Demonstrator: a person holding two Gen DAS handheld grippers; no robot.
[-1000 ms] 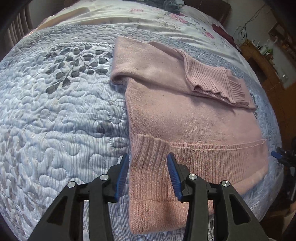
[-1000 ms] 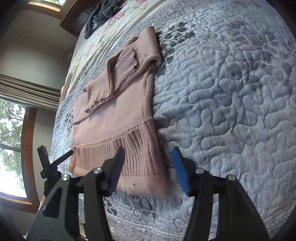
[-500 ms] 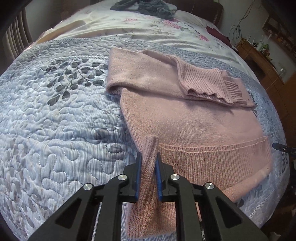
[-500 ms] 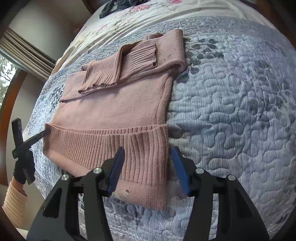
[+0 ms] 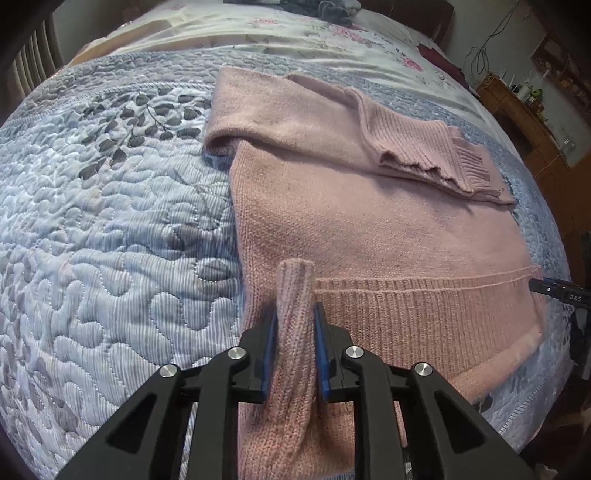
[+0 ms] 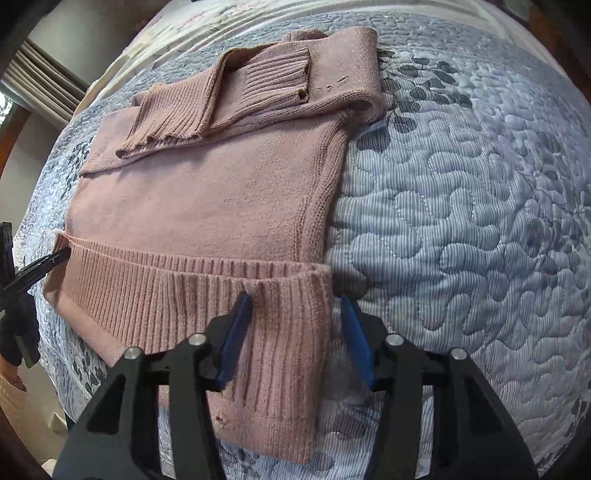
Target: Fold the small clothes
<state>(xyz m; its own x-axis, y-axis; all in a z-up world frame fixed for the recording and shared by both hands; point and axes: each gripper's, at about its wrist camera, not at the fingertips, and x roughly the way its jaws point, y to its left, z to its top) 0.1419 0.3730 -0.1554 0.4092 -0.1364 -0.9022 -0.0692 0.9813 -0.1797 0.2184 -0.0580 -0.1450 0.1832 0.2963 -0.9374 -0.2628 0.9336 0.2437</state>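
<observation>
A pink knitted sweater (image 5: 369, 221) lies flat on a blue-grey quilted bed cover, its sleeves folded across the chest. The ribbed hem (image 5: 424, 306) faces me. My left gripper (image 5: 295, 325) is shut on the hem's left corner, and a ridge of rib knit (image 5: 295, 288) stands up between the blue pads. In the right wrist view the sweater (image 6: 221, 192) fills the middle. There my right gripper (image 6: 295, 310) is open and straddles the hem's right corner (image 6: 291, 314), with one pad on the rib knit and the other just past the sweater's side edge.
The quilted cover (image 5: 110, 240) spreads wide to the left, and the quilt (image 6: 461, 221) also to the right of the sweater. A floral sheet (image 5: 295, 40) with dark clothes (image 5: 325, 7) lies at the bed's head. A wooden cabinet (image 5: 528, 122) stands far right. The bed edge is close below.
My left gripper closed on the hem's left corner and pinched it into a raised ridge. My right gripper came down and forward, and its open fingers now bracket the right corner.
</observation>
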